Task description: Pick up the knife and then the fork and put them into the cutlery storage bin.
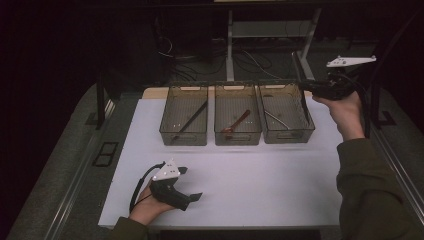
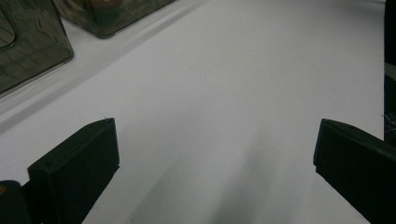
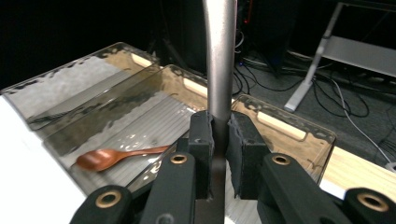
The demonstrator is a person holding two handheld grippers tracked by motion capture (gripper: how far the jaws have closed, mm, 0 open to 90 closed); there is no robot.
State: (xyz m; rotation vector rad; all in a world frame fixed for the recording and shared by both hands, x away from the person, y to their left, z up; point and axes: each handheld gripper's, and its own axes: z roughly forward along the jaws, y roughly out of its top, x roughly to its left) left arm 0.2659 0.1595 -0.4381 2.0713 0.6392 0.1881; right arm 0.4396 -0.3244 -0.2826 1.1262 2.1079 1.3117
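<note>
My right gripper [image 1: 305, 86] is held above the right-hand clear bin [image 1: 287, 138], at the back right of the white table [image 1: 240, 175]. Its jaws are shut on the handle of a grey metal utensil [image 3: 219, 60]. In the high view the utensil [image 1: 304, 107] hangs as a dark thin shape down into that bin; its far end is hidden. My left gripper [image 1: 191, 183] rests in a hand near the table's front left, open, with bare white table [image 2: 215, 140] between its black fingers [image 2: 74, 163].
Three clear bins stand in a row at the back. The left one [image 1: 183, 140] holds a long dark utensil [image 1: 192, 120], the middle one [image 1: 238, 141] a wooden spoon [image 3: 112, 157], the right one a silver utensil [image 1: 276, 119]. Cables and desk legs lie beyond the table.
</note>
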